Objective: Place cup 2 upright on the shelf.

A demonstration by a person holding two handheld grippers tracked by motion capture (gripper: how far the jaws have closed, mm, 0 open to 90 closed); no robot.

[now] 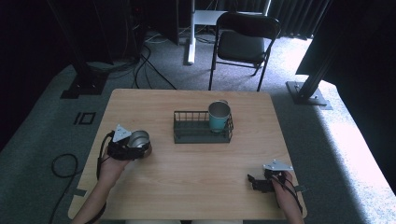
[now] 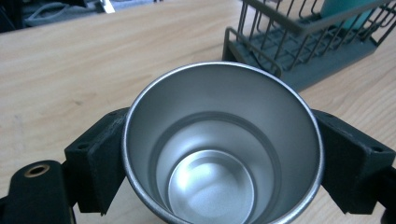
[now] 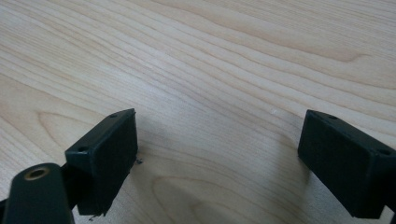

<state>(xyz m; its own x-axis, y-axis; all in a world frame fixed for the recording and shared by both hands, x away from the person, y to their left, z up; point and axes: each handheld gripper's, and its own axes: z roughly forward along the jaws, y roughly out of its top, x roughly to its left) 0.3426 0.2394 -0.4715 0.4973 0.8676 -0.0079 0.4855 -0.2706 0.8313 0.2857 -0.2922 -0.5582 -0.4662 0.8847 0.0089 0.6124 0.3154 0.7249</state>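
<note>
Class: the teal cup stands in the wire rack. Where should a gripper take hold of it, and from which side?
Grip the teal cup by its upper wall, coming from above: it stands upright at the right end of the wire rack, whose bars surround its lower part, while its rim rises clear of them.

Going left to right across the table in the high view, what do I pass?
Left gripper clamped on the steel cup → wire rack → teal cup standing at the rack's right end → right gripper, jaws open over bare table.
</note>
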